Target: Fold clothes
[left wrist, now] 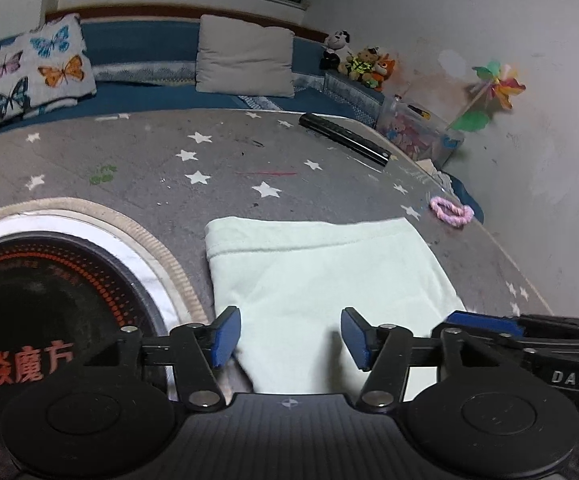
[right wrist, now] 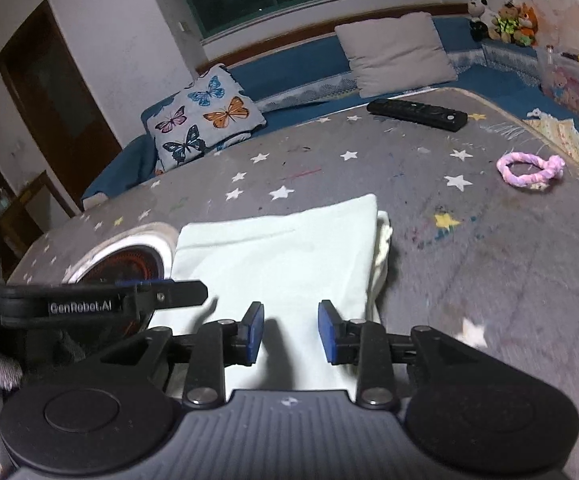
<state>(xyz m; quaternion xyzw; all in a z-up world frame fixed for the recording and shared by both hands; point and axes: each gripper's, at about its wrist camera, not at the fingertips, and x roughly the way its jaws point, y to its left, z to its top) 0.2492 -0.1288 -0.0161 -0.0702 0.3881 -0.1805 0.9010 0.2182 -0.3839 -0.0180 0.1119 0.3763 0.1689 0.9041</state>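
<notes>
A pale mint garment [left wrist: 321, 276] lies folded into a rectangle on the grey star-patterned table [left wrist: 209, 168]. My left gripper [left wrist: 289, 338] is open and empty, its blue pads just above the cloth's near edge. My right gripper [right wrist: 290, 330] is open and empty too, over the near part of the same garment [right wrist: 277, 252]. Each gripper shows in the other's view: the right one at the right edge [left wrist: 529, 332], the left one at the left [right wrist: 101, 304]. Layered cloth edges show along the garment's right side.
A round black induction cooker [left wrist: 49, 304] is set into the table left of the garment. A black remote [right wrist: 417, 114] and a pink braided ring [right wrist: 529, 170] lie farther back. A blue bench with a butterfly pillow [right wrist: 205, 114], a grey pillow and plush toys lines the wall.
</notes>
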